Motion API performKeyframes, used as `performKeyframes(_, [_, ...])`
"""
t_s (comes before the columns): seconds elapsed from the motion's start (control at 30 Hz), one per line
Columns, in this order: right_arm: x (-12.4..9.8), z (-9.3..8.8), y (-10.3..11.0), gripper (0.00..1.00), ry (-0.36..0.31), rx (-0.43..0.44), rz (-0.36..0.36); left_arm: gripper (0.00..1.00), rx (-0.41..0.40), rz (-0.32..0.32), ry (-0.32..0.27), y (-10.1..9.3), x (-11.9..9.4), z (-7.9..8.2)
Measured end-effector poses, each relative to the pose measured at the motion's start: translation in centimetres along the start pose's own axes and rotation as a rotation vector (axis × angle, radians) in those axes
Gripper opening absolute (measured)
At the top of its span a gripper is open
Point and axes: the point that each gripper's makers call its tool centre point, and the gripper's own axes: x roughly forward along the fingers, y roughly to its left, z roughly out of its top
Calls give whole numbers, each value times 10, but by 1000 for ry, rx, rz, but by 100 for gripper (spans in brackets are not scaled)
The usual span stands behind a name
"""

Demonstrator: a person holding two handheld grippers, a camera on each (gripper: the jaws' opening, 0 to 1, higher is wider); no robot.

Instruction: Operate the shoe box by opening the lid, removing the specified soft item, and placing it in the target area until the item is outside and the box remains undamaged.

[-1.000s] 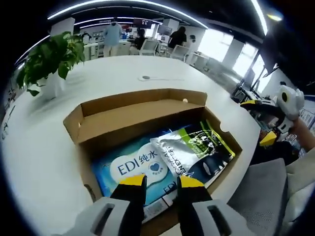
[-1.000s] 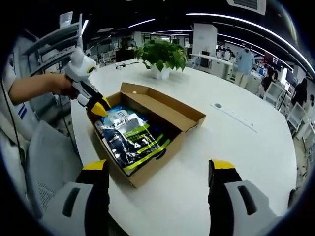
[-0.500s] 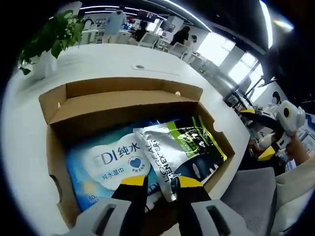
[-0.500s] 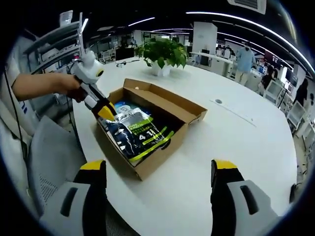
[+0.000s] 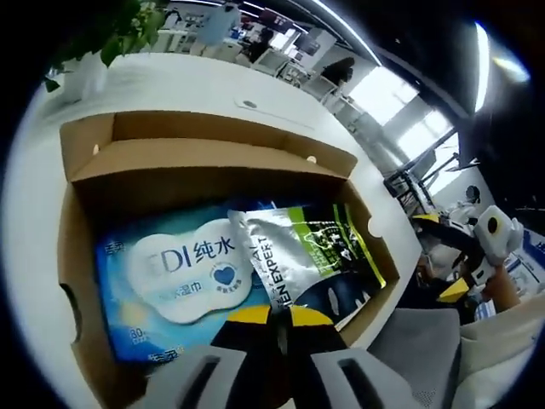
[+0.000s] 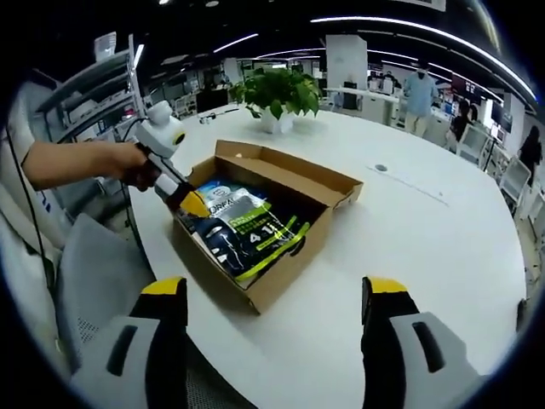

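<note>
Your left gripper [image 5: 278, 317] is pinched on the silver pouch [image 5: 311, 260] corner in the shoe box [image 6: 281, 281] (floppy, slick film, probably light); right gripper [image 6: 271, 294] gapes wide.

Big open-plan office: round white table [image 6: 443, 230], potted plant [image 6: 278, 95] at upper centre of the right gripper view, ceiling strip lights [image 6: 400, 24] overhead, bright windows [image 5: 400, 111] upper right in the left gripper view.

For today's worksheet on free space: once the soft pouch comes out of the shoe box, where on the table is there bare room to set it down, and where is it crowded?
Bare white table lies between the shoe box and the right gripper, stretching toward the far rim. Crowded: inside the box, where the left gripper pinches the silver-green pouch beside the blue wipes pack, and by the plant.
</note>
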Motion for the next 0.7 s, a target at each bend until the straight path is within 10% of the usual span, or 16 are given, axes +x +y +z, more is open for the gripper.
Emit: performKeyframes(0.7, [27, 15, 27, 65, -33, 38, 111, 0, -33, 36, -75, 12, -18, 1])
